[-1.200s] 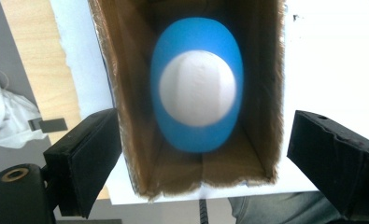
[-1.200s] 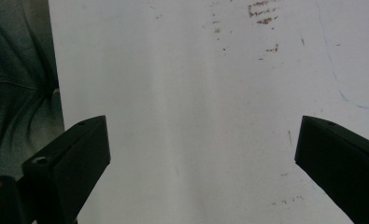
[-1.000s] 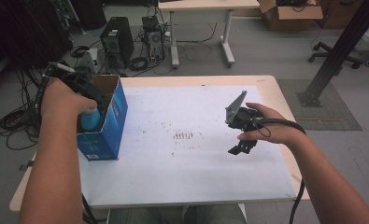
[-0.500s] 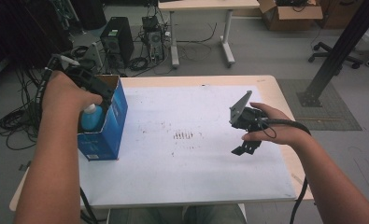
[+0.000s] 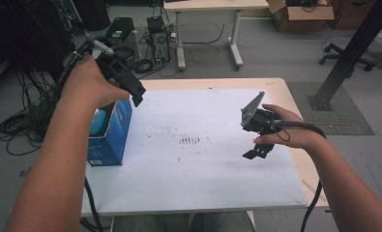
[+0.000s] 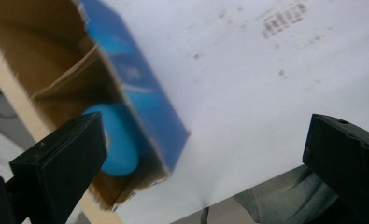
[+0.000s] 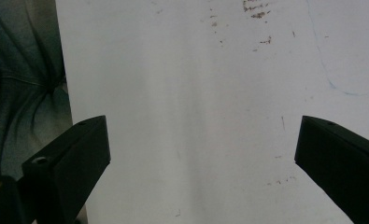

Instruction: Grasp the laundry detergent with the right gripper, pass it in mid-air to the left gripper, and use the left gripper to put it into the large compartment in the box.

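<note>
White-topped bench [image 5: 203,169] with pale wooden edging, marked near the middle by a small cluster of dark scuffs [image 5: 189,140] and scattered specks. Blue cardboard box [image 5: 109,135] standing at the bench's left edge, top flaps open, a light blue rounded object [image 5: 97,123] lying inside it. Left claw [image 5: 130,87] held above the box's far corner, jaws spread wide after just opening, nothing between them; in the left gripper view the same blue object [image 6: 121,140] resting down in the box [image 6: 145,107], below and clear of the jaws. Right claw [image 5: 256,151] hanging over the right part of the bench, well apart from the box, jaws wide and empty, bare white surface [image 7: 196,116] between them in the right gripper view. Beyond the bench a grey floor [image 5: 275,53], a second table [image 5: 208,7] on white legs, computer cases [image 5: 125,36] with tangled cables [image 5: 24,125] at left, a cardboard box [image 5: 300,9] farther back, a black slanting post [image 5: 348,48] on a dark mat, and an office-chair base [image 5: 345,53] at right.
</note>
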### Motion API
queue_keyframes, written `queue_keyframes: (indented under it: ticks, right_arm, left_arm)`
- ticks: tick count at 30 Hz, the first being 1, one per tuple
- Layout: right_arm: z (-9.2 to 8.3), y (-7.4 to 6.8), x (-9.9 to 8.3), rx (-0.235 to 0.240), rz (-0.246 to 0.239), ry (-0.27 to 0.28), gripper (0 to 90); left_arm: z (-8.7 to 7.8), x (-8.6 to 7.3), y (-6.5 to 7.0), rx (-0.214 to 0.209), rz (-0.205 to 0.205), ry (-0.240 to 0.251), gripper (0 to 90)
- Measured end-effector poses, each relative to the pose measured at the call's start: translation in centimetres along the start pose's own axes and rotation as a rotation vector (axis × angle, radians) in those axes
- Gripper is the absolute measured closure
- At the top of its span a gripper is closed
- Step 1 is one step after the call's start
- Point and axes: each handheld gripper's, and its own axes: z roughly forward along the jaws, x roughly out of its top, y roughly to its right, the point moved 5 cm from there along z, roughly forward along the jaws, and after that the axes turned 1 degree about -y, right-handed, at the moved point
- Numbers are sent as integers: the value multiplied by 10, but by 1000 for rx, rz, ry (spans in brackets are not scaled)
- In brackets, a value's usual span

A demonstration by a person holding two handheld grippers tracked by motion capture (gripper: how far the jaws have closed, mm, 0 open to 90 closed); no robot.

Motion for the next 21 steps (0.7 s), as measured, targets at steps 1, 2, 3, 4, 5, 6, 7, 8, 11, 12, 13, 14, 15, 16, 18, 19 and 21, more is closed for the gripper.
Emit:
queue_keyframes:
  ticks: [1,2,3,4,5,6,7,8,11,12,13,14,15,16,18,19,21]
  right_arm:
    - [-1,0,1,-1,0,1,35]
    - [-1,0,1,-1,0,3,36]
    - [-1,0,2,0,-2,1,37]
    - [-1,0,3,-1,-3,2,36]
    - [-1,0,3,-1,-6,2,36]
    - [-2,0,4,-1,-8,2,36]
    - [-2,0,5,-1,-8,1,36]
    - [-3,0,5,-3,-10,-1,36]
    - [-3,-3,7,-2,-24,-4,37]
    - [-4,-4,7,-1,-27,-8,37]
    - [-3,-4,8,-2,-33,-8,36]
    - [-4,-5,9,-3,-36,-11,37]
    - [-4,-6,9,0,-37,-16,37]
    - [-4,-7,10,-1,-39,-16,37]
    - [-5,-8,10,0,-42,-19,37]
    - [-5,-9,11,2,-46,-22,37]
    - [-5,-10,11,3,-48,-28,37]
  left_arm:
    - [-1,2,4,-3,20,5,3]
    - [-2,4,9,-13,39,7,3]
    - [-3,6,13,-18,57,8,3]
    - [-4,9,20,-22,89,9,3]
    - [-5,10,24,-24,106,11,2]
    - [-5,12,30,-24,129,13,2]
    - [-5,13,35,-25,156,9,2]
    - [-6,14,40,-23,193,4,2]
    - [-1,15,54,-36,273,-10,2]
    - [2,16,58,-43,295,-15,2]
    - [5,16,61,-46,321,-21,2]
    - [8,16,66,-54,348,-29,2]
    - [11,16,69,-57,371,-35,2]
    - [13,15,72,-56,392,-43,2]
    - [18,15,78,-48,445,-50,2]
    - [20,14,80,-53,460,-51,2]
    - [24,13,86,-60,518,-48,2]
